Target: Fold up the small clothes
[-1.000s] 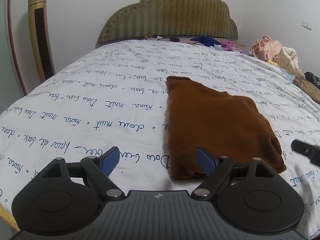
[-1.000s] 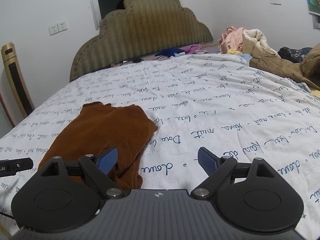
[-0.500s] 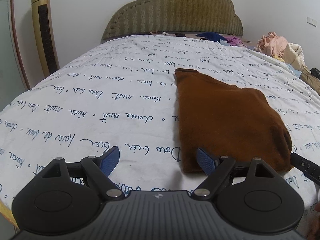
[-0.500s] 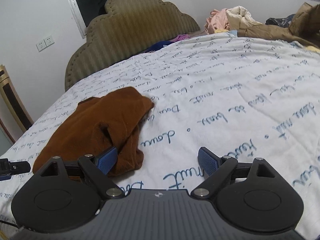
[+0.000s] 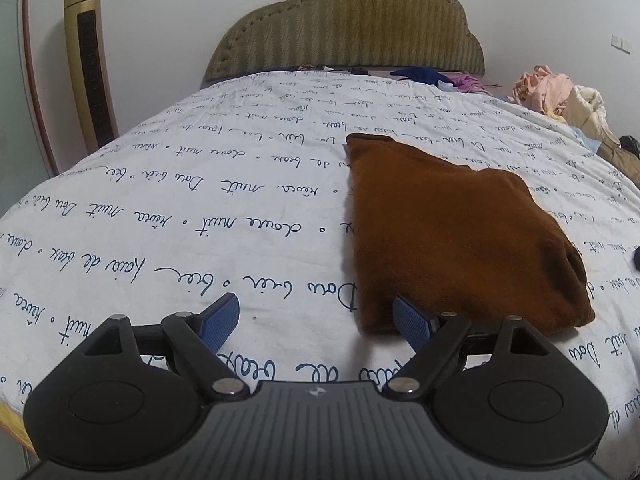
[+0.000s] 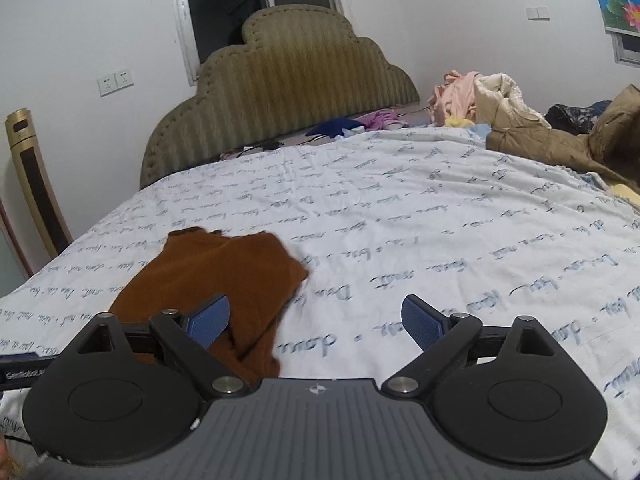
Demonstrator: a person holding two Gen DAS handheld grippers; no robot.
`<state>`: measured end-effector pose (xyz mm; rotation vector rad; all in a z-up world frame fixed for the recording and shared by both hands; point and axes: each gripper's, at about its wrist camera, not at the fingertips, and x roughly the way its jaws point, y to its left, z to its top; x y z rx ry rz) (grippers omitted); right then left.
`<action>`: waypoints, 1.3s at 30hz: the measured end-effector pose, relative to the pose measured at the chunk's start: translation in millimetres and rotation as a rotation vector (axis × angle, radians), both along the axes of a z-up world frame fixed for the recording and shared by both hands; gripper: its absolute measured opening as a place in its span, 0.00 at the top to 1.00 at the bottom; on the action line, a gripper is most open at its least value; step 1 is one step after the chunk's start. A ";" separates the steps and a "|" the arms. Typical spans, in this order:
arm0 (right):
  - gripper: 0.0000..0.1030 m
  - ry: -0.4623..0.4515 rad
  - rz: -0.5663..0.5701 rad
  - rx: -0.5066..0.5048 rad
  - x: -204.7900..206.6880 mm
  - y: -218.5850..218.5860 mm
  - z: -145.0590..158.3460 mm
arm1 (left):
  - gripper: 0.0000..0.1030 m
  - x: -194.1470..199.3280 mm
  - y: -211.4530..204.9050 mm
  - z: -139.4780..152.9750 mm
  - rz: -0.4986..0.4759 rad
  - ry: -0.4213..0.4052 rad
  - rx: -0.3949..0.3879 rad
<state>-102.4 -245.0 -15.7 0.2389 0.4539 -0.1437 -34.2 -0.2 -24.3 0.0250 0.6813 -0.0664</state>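
Observation:
A brown garment (image 5: 452, 232) lies folded flat on the bed's white sheet with blue handwriting print (image 5: 200, 200). My left gripper (image 5: 316, 316) hovers open at its near left corner. The right pad (image 5: 412, 320) overlaps the cloth's edge in the picture, and nothing sits between the pads. In the right wrist view the garment (image 6: 224, 276) lies to the left. My right gripper (image 6: 316, 318) is above its near right edge, jaws opening, with no pad pressing on the cloth. Part of the left gripper (image 6: 20, 364) shows at the far left edge.
An olive padded headboard (image 5: 344, 28) stands at the far end. A gold tower unit (image 5: 88, 68) stands by the left wall. Loose clothes are piled at the bed's right side (image 6: 500, 108). Blue and purple items (image 6: 352, 124) lie near the headboard.
The right gripper came close to the garment, then drew back, and its jaws stand slightly wider. In the left view it has slid almost out at the right edge. The garment lies unchanged.

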 end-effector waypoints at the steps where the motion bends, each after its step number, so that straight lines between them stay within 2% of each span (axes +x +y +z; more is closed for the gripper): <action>1: 0.11 0.012 0.004 0.001 1.5 3.2 -4.8 | 0.18 -0.6 -0.6 0.3 -0.003 0.000 0.002; 5: 0.12 0.061 0.018 0.031 8.1 9.0 -22.6 | 0.18 -0.4 0.4 0.8 -0.005 0.005 -0.008; 18: 0.12 0.070 -0.005 0.026 13.3 4.4 -41.8 | 0.18 7.7 2.2 -13.0 0.003 0.030 -0.008; 22: 0.12 0.073 0.002 0.023 14.4 4.7 -43.5 | 0.18 3.7 -2.1 -12.4 0.008 -0.013 0.033; 25: 0.12 0.070 0.005 0.005 13.6 6.7 -42.6 | 0.18 0.6 -0.2 -8.1 0.003 -0.046 0.007; 28: 0.12 0.070 0.007 0.002 12.9 6.9 -41.5 | 0.14 0.1 1.8 -3.4 -0.011 -0.056 -0.010; 30: 0.12 0.072 0.006 0.002 12.8 6.8 -41.3 | 0.01 -4.2 1.2 1.6 0.002 -0.079 0.005; 32: 0.12 0.069 0.010 0.001 12.6 6.9 -40.8 | 0.01 -11.4 3.6 7.7 0.005 -0.117 -0.023; 34: 0.12 0.066 0.012 0.004 12.6 6.7 -40.2 | 0.01 -18.3 -0.1 12.4 0.025 -0.171 0.020; 36: 0.12 0.066 0.014 0.002 12.2 6.9 -39.9 | 0.01 -16.8 -3.8 14.6 0.014 -0.158 0.050; 39: 0.12 0.070 0.013 -0.005 12.9 5.6 -40.0 | 0.00 -13.1 0.2 12.2 -0.007 -0.126 -0.011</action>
